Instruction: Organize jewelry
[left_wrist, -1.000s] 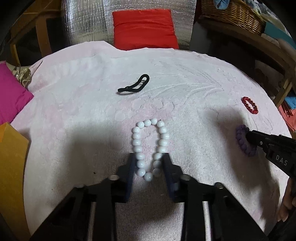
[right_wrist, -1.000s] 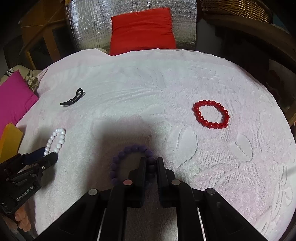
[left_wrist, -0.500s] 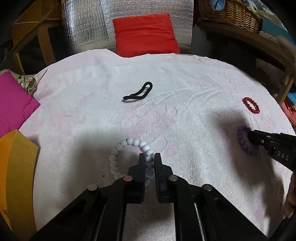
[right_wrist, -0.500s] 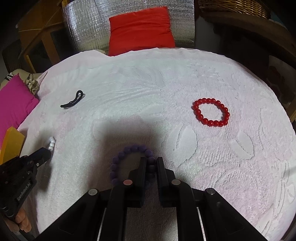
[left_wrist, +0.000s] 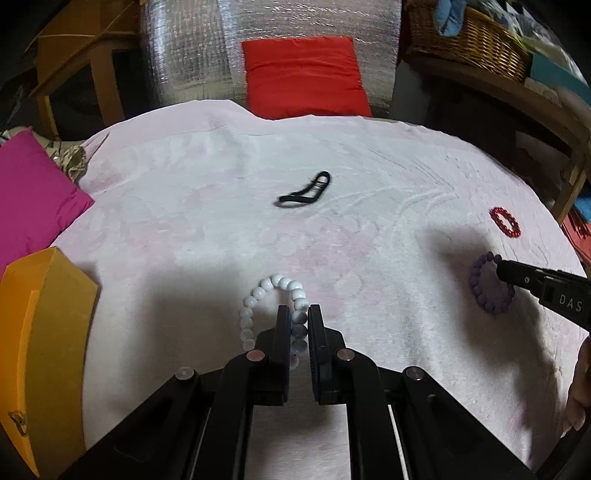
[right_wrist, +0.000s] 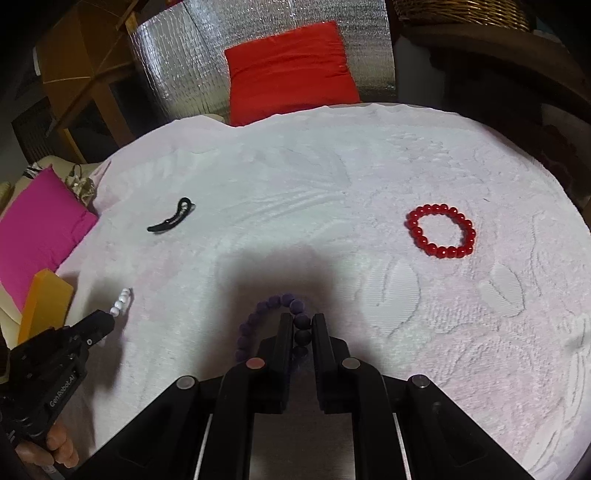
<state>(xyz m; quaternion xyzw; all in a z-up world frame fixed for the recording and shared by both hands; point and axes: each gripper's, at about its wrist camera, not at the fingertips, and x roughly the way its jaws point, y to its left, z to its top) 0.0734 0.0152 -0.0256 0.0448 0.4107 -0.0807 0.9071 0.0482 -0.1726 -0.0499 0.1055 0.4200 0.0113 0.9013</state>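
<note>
The white bracelet (left_wrist: 275, 310) is being gripped by the left gripper (left_wrist: 299, 328), its jaws clenched on the right side of the loop, the beads being pinched between the pads near 6 o'clock in the left wrist view. The rest of the loop is being left lying on the pink cloth (left_wrist: 221, 229) toward 12 o'clock of the fingertips. The purple bracelet (right_wrist: 271, 325) is being grasped in the same way by the right gripper (right_wrist: 302, 332), its jaws closed on the beads at 6 o'clock in the right wrist view, with the loop curving away toward 11 o'clock. The red bracelet (right_wrist: 441, 230) is being left free on the cloth at about 2 o'clock of the right gripper, well apart from it. A black clip (left_wrist: 304, 192) is lying at 12 o'clock of the left gripper, well apart. An orange box (left_wrist: 40, 332) is sitting at 9 o'clock of the left gripper, at the cloth's edge, with a magenta cushion (left_wrist: 33, 192) beyond it at 10 o'clock. A red cushion (left_wrist: 303, 74) is being seen past the cloth's far edge at 12 o'clock
</note>
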